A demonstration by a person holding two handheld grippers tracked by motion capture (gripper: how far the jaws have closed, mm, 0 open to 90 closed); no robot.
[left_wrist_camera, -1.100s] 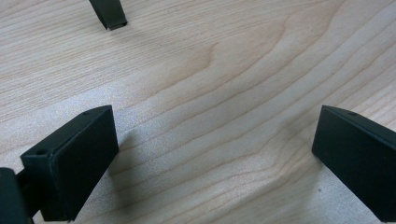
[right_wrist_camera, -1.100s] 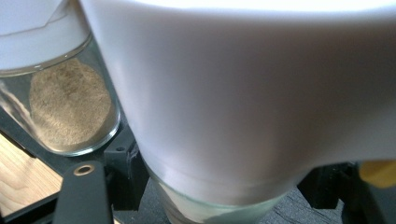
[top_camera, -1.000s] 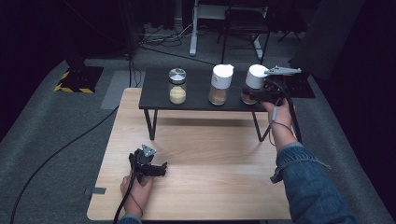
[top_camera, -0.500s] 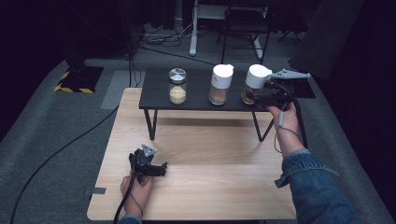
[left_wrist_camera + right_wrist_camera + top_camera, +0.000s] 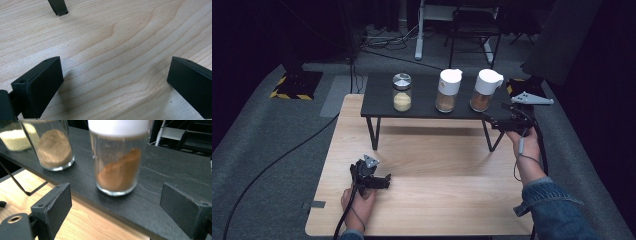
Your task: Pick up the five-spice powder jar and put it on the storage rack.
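Right gripper view crops the spice jar (image 5: 117, 162) lid; right gripper (image 5: 120, 206) fingers just released, empty.

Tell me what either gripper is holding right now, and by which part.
Nothing is held. The right gripper has just been opening, jaws apart and empty, short of the white-capped jar. The left gripper is open over the wooden table.

No lettering, brand, number or sign can be read anywhere in these pictures. The three jars (image 5: 447, 91) on the dark raised surface (image 5: 427, 107) at 12 o'clock carry no legible label, and the wood below is bare of print.
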